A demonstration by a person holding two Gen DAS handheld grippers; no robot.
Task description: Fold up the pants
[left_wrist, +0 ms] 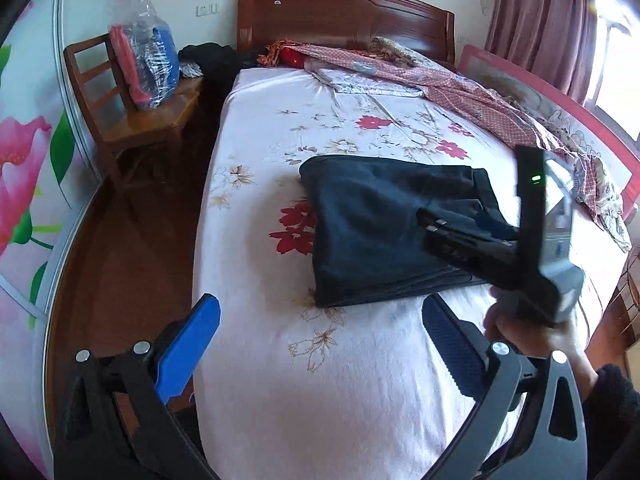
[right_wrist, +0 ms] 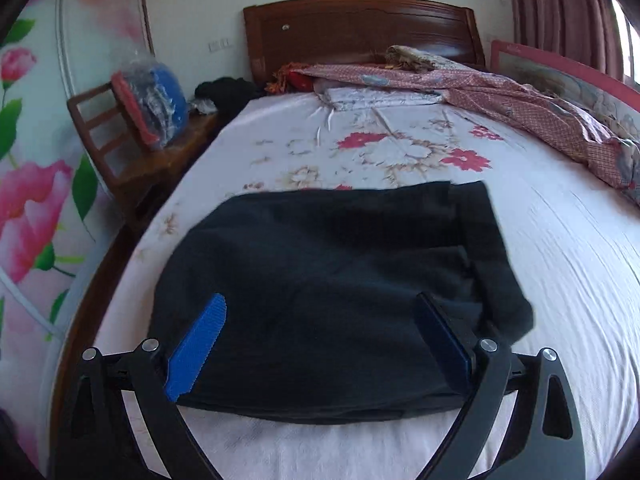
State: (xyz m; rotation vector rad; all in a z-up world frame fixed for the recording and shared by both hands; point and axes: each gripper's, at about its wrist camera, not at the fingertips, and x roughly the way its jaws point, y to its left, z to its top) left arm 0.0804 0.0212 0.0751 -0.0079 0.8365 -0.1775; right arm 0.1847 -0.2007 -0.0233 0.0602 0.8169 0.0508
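Note:
The dark pants lie folded into a compact stack on the flowered bed sheet. In the left wrist view my left gripper stands wide open just short of the stack's near edge, with nothing between its blue pads. A hand holds my right gripper over the right part of the stack. In the right wrist view the pants fill the middle, and my right gripper hangs wide open above them. Its pads press on no cloth.
A wooden chair with a plastic bag of clothes stands left of the bed. A pink patterned quilt lies along the far and right sides, by the headboard and a pink bed rail. Wooden floor is at the left.

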